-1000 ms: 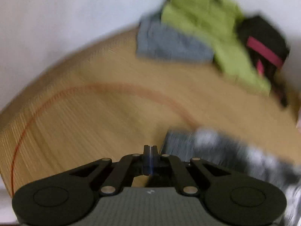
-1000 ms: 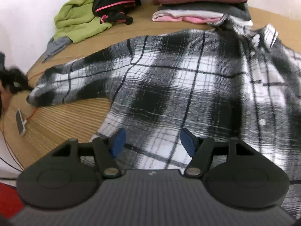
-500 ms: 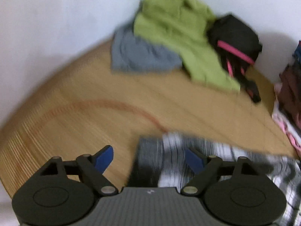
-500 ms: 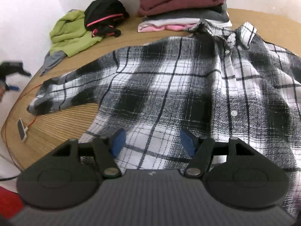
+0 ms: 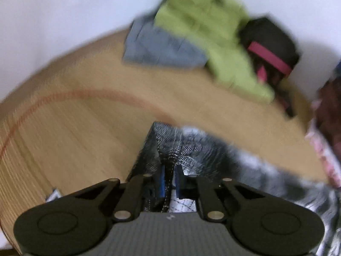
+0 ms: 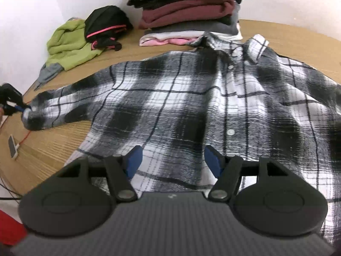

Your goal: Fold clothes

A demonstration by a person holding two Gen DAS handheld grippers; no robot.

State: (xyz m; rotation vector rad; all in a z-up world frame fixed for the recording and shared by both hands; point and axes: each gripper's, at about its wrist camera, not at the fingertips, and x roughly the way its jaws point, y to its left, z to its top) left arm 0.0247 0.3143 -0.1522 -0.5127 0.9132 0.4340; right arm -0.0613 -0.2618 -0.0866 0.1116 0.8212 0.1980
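two tongs at work: the left tongs [image 5: 169,179] pinch the cuff of the plaid shirt [image 6: 191,106], spread buttoned-side up on the worktop [image 6: 53,149]; the right tongs [image 6: 172,162] hover wide open, empty, above its hem. a thin pinch could slip and the sleeve flop crooked.

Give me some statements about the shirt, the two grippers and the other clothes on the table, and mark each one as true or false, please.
1. The left gripper is shut on the cuff of the plaid shirt. True.
2. The right gripper grips the shirt's collar. False: it is open, near the hem.
3. The shirt lies spread out on the wooden table. True.
4. The green garment lies on top of the folded stack. False: it lies apart, beside the black garment.
5. A phone lies on the table near the sleeve. True.
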